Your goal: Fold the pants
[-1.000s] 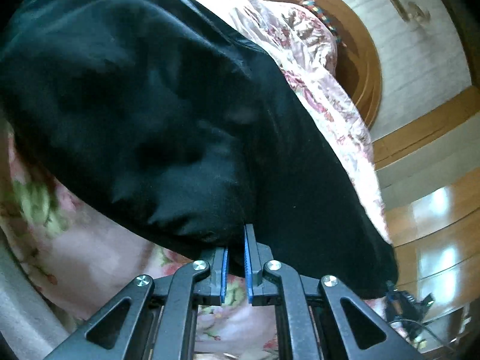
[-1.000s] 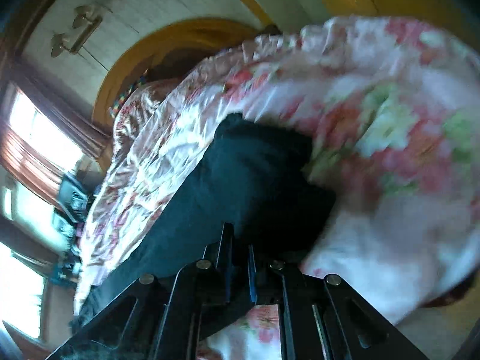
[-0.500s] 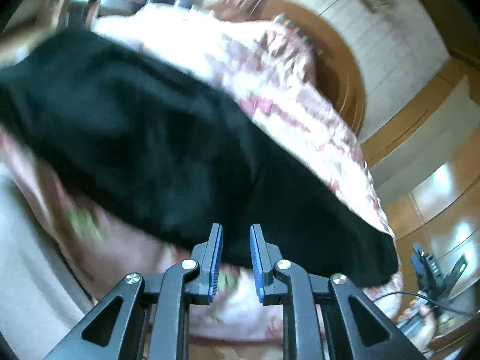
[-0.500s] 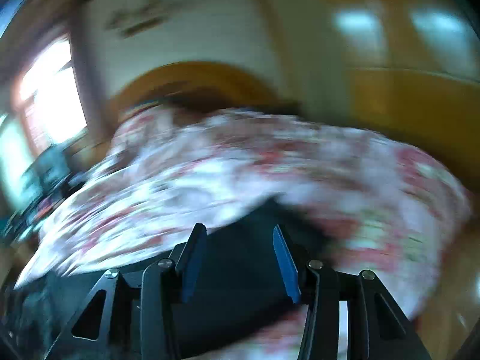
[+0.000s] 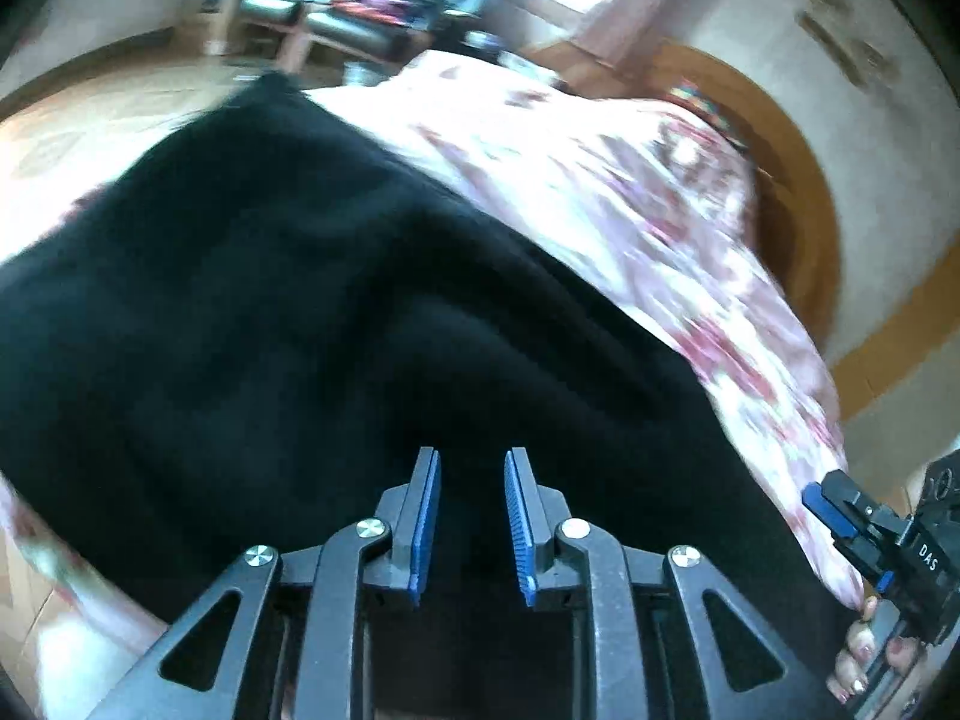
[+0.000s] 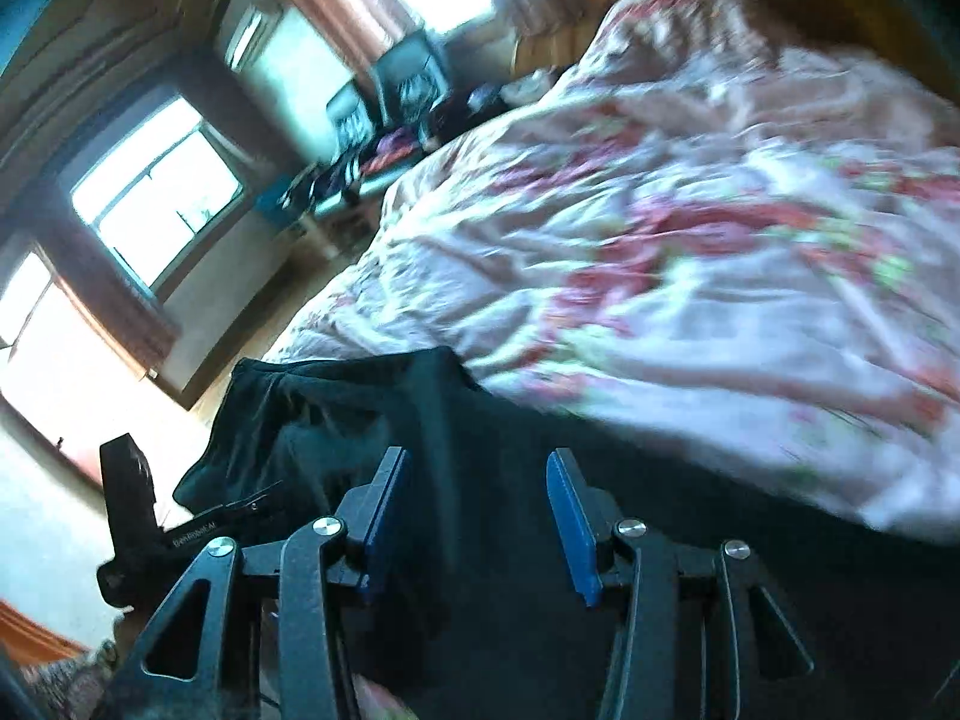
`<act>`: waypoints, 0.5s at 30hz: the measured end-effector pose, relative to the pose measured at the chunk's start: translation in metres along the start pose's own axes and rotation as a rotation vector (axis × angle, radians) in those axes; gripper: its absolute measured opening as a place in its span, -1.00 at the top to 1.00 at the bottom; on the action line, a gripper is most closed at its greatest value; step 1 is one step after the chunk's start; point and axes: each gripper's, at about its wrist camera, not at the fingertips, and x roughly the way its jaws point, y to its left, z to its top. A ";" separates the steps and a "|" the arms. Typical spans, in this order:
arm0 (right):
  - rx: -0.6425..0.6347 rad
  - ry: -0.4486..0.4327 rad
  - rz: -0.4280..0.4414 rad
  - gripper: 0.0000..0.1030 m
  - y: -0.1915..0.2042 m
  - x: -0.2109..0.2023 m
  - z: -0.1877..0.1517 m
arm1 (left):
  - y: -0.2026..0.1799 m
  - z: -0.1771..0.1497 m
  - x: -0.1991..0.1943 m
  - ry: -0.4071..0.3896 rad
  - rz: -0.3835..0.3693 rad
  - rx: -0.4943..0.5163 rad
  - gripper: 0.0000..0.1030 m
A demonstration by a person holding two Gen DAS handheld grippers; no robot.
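A: What is seen, from the largest thing down?

B: A bed (image 6: 690,252) covered with a pink floral quilt (image 5: 648,222) is shown. Black pants (image 5: 288,324) are spread along its near edge, bunched at one end.

A: And the tools?

B: The left gripper (image 5: 471,519) is held over the dark cloth with its blue-padded fingers (image 5: 425,522) parted and nothing gripped. The right gripper (image 6: 474,525) is likewise spread wide above the pants, nothing being clasped.
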 end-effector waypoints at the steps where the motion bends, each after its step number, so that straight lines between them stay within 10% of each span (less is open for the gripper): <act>1: -0.015 0.029 -0.002 0.06 0.006 0.019 0.010 | 0.009 0.007 0.001 -0.005 -0.005 -0.029 0.58; 7: 0.024 0.212 0.022 0.09 0.018 0.109 0.039 | 0.035 0.028 0.001 -0.056 0.013 0.000 0.58; 9: -0.035 0.239 -0.015 0.54 0.027 0.129 0.043 | 0.032 0.031 0.006 -0.056 0.019 0.014 0.58; 15: -0.124 0.143 -0.145 0.87 0.040 0.138 0.054 | 0.045 0.046 0.013 -0.108 0.123 -0.031 0.73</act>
